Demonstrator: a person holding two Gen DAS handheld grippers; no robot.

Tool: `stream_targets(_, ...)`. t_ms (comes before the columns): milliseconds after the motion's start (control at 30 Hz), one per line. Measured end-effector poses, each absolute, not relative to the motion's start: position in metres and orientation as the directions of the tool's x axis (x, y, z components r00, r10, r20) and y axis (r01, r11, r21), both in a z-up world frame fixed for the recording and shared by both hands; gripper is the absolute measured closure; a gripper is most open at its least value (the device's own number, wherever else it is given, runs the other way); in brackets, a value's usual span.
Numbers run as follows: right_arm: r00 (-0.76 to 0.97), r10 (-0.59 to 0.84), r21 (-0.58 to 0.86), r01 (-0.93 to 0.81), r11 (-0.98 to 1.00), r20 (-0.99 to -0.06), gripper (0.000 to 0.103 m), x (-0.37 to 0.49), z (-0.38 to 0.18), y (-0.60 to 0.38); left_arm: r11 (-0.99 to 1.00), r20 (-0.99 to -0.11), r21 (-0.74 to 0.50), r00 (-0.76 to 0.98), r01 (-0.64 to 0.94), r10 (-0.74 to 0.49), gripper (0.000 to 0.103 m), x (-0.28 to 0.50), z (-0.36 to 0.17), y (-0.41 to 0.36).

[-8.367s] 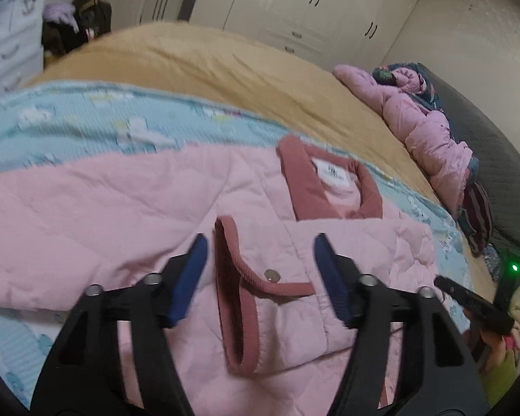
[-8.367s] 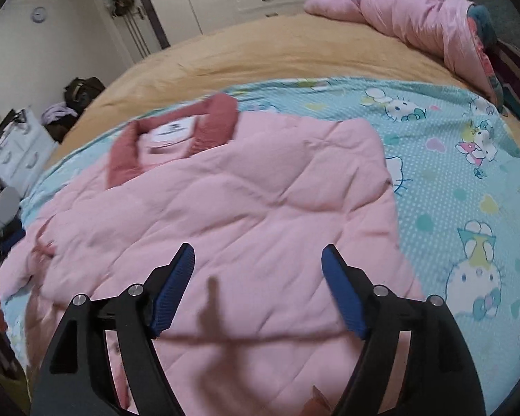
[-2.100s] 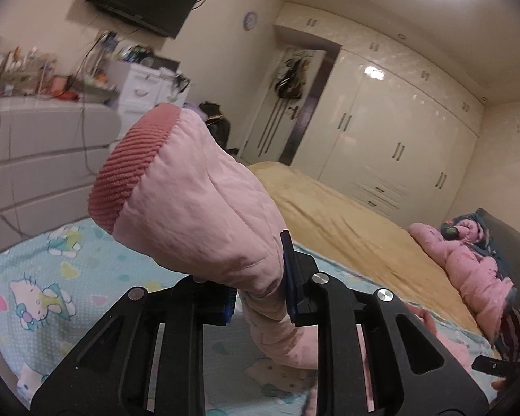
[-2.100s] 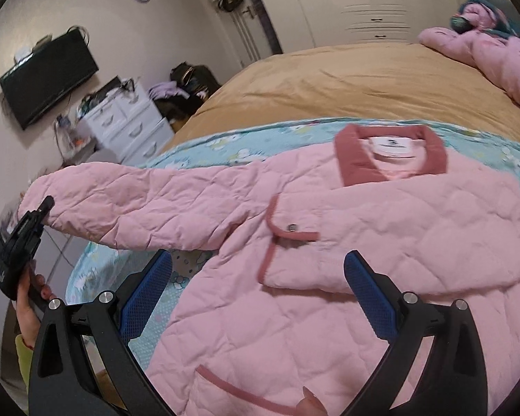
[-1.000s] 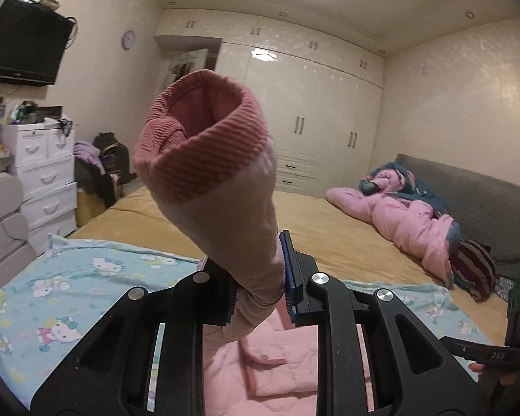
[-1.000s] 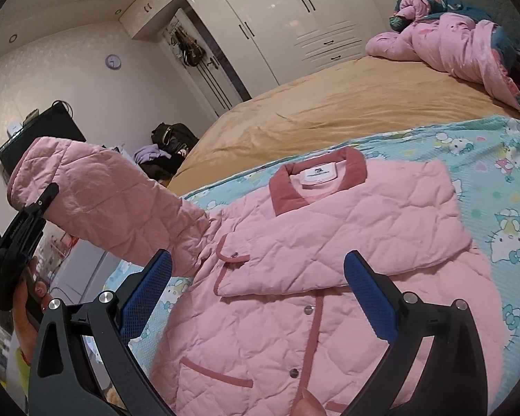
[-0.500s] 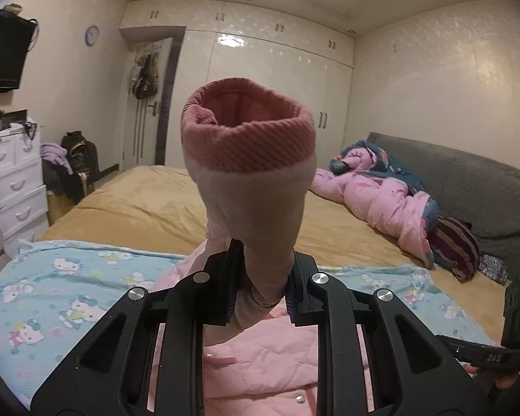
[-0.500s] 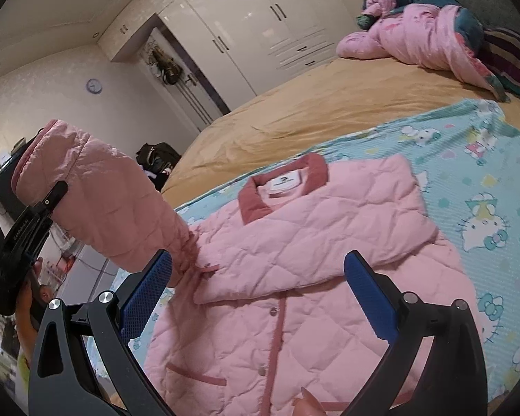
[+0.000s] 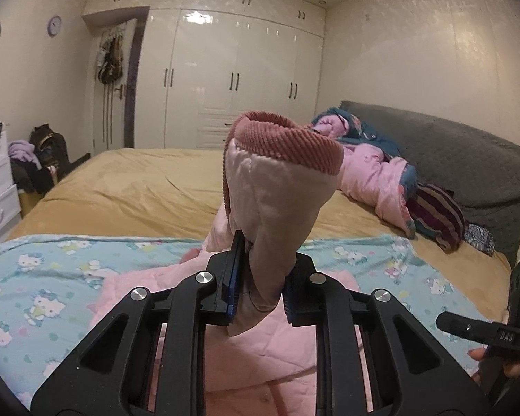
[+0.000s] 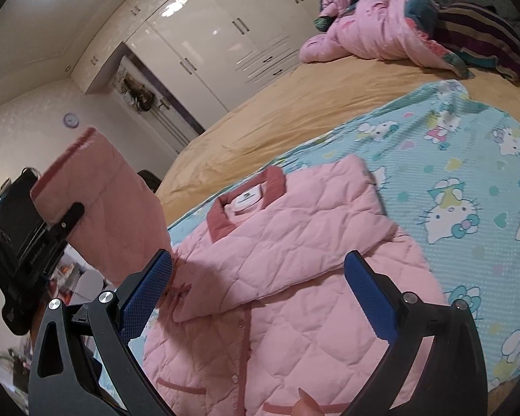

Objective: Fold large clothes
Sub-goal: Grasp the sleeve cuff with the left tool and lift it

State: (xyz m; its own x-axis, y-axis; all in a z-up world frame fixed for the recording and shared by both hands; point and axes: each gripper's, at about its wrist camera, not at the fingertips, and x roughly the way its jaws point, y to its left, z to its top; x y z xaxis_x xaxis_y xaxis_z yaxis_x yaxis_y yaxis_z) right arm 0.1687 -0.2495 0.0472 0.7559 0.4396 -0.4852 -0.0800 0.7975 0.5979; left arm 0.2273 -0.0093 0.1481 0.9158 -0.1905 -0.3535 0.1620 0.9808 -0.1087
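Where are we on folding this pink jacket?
One sleeve already lies folded across the pink quilted jacket on the cartoon blanket. The left gripper is shut on the other sleeve, held up in the air. The right gripper is open, holding nothing. That sleeve, then the body, remain to be folded.
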Motion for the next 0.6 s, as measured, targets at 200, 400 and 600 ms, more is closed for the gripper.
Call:
stream_targets(200,0.778,0.412,0.62,-0.036,0.784,-0.475,0.004,0.168,0.038,-0.27,0.975,-0.405,-0.083,0.887,0.205,-0.221,0.095,0.241,0.129,-0.034)
stream_targets(400,0.778,0.396,0.634,0.004,0.773,-0.488,0.004,0.175,0.025,-0.285,0.966,-0.464,-0.089,0.848,0.243,-0.256,0.095,0.257,0.101,-0.053)
stream_targets(600,0.779,0.371,0.648,0.059,0.759,-0.506,0.004,0.178,0.008,-0.302,0.955,-0.531,-0.07,0.8,0.288,-0.28,0.095,0.267,0.068,-0.078)
